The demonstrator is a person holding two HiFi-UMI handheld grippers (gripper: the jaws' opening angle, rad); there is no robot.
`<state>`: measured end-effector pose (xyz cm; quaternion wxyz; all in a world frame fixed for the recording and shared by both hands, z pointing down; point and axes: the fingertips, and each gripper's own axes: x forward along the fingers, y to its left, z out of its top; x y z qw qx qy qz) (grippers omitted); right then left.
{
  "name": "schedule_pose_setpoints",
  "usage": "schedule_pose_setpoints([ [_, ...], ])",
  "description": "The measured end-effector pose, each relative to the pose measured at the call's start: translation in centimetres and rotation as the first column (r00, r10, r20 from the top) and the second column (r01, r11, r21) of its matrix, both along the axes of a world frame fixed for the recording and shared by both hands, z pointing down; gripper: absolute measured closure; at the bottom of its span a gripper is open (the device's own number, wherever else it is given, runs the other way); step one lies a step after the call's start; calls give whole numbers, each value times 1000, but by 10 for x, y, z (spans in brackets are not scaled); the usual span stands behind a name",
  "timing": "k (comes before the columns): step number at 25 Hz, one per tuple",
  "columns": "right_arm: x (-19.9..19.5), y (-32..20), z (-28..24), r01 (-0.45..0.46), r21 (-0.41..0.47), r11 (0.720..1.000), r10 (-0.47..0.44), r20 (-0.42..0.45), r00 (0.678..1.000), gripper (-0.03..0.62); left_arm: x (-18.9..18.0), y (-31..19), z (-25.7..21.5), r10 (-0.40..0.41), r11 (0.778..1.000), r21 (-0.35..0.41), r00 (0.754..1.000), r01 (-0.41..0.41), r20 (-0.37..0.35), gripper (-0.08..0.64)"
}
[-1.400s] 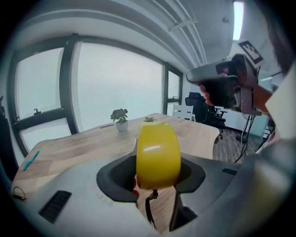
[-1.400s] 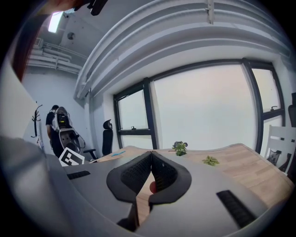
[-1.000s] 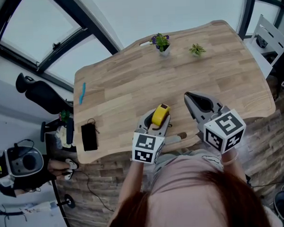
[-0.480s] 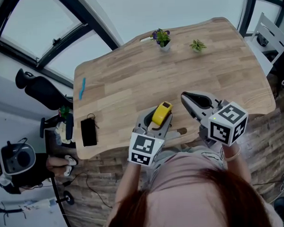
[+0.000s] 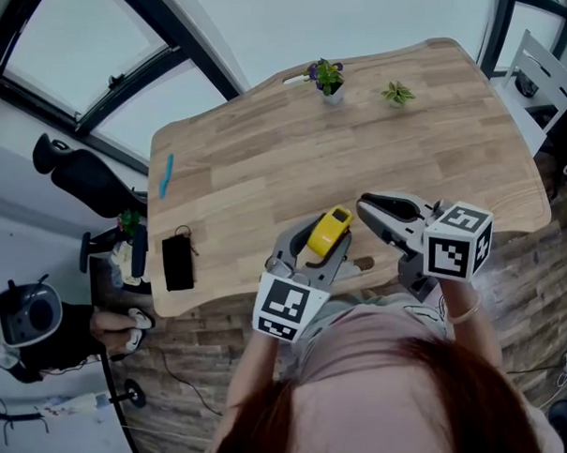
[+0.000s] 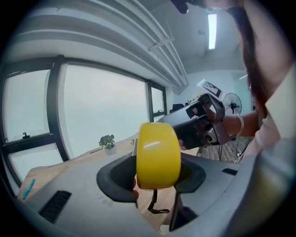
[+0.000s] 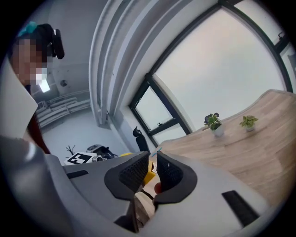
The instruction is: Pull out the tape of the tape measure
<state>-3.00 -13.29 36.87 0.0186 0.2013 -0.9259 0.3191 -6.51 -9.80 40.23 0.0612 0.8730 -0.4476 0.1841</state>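
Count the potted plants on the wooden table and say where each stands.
2. The flowering plant stands near the table's far edge; the smaller green plant stands to its right. None seems hidden.

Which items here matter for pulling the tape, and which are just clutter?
Job: yellow tape measure, clamped in left tool; right tool, jaws just been opening, nothing between them.
Clutter: purple-flowered potted plant, small green potted plant, blue pen, flat black case with strap.

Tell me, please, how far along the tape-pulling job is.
Done: the left gripper grips the yellow tape measure. In hand: the right gripper points at it, its jaws have just been opening, nothing between them. Left: catching the tape end and pulling; no tape is out.
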Motion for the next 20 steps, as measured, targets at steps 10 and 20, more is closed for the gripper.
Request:
schedule_pose_setpoints([
  [10, -6, 1, 2, 68, -106, 992, -57, 110, 992, 538, 3, 3, -17, 47, 998, 46, 999, -47, -8, 383],
  [20, -6, 7, -3, 213, -261, 941, -120, 333, 935, 522, 7, 10, -31, 120, 988, 100, 992, -117, -23, 383],
])
